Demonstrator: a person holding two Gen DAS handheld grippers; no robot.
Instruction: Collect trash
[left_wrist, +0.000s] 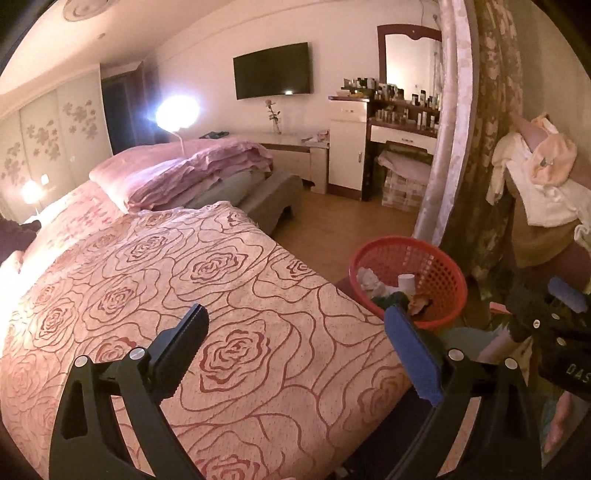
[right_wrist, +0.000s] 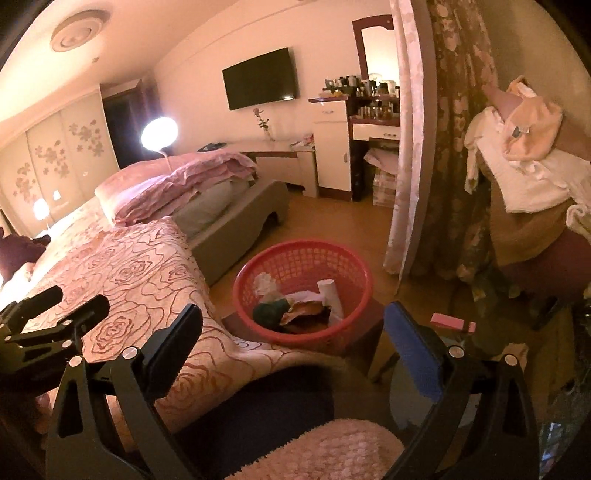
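Both grippers hung spread wide and empty: the left gripper (left_wrist: 295, 354) over the rose bedspread (left_wrist: 155, 280), the right gripper (right_wrist: 291, 350) past the bed's corner. The red basket (right_wrist: 258, 266), already holding scraps, stood on a low stool at twelve o'clock of the right one, near; from the left it lay at two o'clock, beyond the bed edge. The right looked nearer. A pink box (right_wrist: 452, 322) lay on the floor at three o'clock, possibly trash; open floor beyond, curtain (right_wrist: 454, 147) crowding the right.
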